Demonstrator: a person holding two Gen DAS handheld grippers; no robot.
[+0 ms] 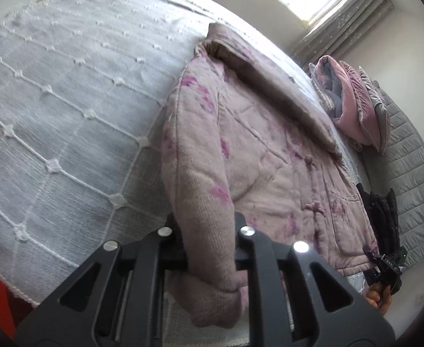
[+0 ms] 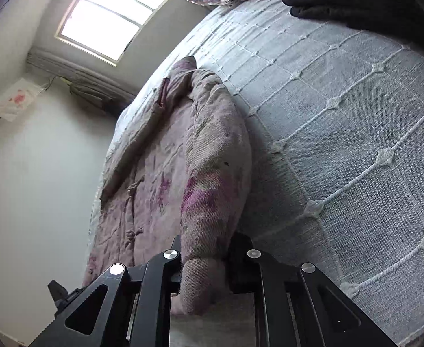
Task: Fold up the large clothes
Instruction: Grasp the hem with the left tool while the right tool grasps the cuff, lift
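Jacket (image 1: 258, 150) first: a quilted, padded pink one with purple flower print and knot buttons lies spread front-up on the pale diamond-stitched bedspread (image 1: 61, 92). In the left wrist view it runs from 6 o'clock up toward 1 o'clock, collar end farthest from the camera.

The left gripper (image 1: 210, 248) is clamped on the thick fabric at the end of one sleeve, at 6 o'clock in its view, the cloth bunched between the jaws. The right gripper (image 2: 204, 263) is likewise closed on the padded roll of the other sleeve at 6 o'clock in the right wrist view. Each camera catches the other tool low near the jacket's hem: at 4 o'clock in the left view, at 7 o'clock in the right.

Folded pink and grey bedding (image 1: 353, 101) sits at 2 o'clock in the left view, and a dark garment (image 1: 382, 214) lies at 4 o'clock, just beside the jacket's edge.

Judging from this, the sleeves are about to be carried inward over the body. The risks:
- The padding is bulky and springy, so a pinch on the outer layer alone could slip out as the sleeve lifts.
- Uneven pulls from the two sides could drag the whole jacket across the bedspread and skew the fold.
- The jacket's near end seems close to the mattress edge; a tug toward the person might slide it off.
- The dark garment could get swept under the fold.
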